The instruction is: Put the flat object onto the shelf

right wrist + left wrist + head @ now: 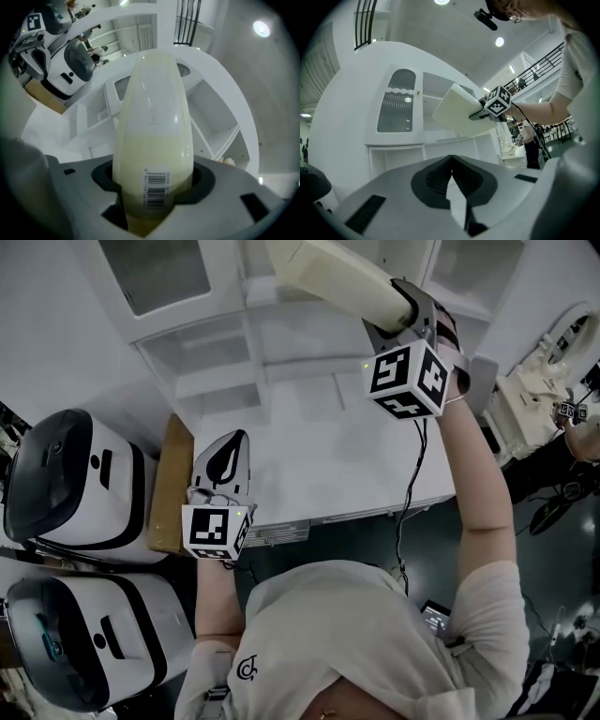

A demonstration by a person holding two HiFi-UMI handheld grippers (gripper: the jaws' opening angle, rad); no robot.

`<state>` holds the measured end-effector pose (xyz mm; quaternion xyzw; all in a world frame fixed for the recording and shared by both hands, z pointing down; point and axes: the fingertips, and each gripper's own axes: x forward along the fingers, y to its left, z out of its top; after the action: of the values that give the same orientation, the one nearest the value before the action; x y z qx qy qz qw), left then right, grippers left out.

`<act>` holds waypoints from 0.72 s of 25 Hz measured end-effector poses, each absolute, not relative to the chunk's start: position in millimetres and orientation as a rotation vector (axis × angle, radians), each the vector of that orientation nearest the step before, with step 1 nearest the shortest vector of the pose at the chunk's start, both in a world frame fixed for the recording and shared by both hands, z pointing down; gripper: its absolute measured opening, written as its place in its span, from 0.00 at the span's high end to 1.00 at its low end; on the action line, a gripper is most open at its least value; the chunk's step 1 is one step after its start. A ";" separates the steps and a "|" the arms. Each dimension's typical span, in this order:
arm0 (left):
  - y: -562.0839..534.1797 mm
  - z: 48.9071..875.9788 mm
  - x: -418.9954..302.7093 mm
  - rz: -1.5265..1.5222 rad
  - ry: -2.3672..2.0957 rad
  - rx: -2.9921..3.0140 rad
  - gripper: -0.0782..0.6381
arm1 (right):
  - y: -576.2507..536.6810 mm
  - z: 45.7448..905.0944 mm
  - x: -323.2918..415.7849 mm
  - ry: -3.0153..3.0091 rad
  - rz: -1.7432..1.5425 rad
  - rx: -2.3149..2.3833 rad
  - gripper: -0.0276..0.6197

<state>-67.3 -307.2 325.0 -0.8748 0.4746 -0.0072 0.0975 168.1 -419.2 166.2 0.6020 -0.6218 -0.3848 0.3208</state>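
The flat object [333, 282] is a cream, slab-like pack with a barcode [155, 190] at its near end. My right gripper [417, 320] is shut on that end and holds it raised and about level, pointing at the white shelf unit [216, 362]. In the right gripper view the flat object [154, 126] fills the middle, with open shelf compartments [215, 122] behind it. The left gripper view shows the flat object [457, 112] in front of the shelf unit [440, 140]. My left gripper [225, 451] hovers over the table's left end, its jaws together with nothing between them.
A white table [356, 456] stands in front of the shelf unit. Two white-and-black appliances [66, 484] [84, 634] sit at the left beside a wooden board [169, 484]. A cable [408, 484] hangs from the right gripper. More equipment [553, 371] stands at the right.
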 end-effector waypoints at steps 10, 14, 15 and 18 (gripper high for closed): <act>-325.3 335.5 -80.5 -0.041 1.498 -2.570 0.87 | -465.7 163.9 143.6 -1.286 -1.147 1.337 0.52; -338.2 329.7 -81.6 -0.024 1.540 -2.543 0.87 | -493.1 178.4 143.7 -1.301 -1.125 1.281 0.52; -342.5 328.5 -81.5 -0.024 1.545 -2.536 0.87 | -499.6 182.2 142.6 -1.313 -1.119 1.266 0.52; -354.0 330.2 -77.5 -0.039 1.552 -2.531 0.87 | -514.6 194.0 140.4 -1.338 -1.111 1.214 0.51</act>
<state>-77.5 -354.0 330.2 -0.8493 0.5206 -0.0131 0.0860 140.4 -514.6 194.0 0.4995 -0.5505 -0.4572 0.4882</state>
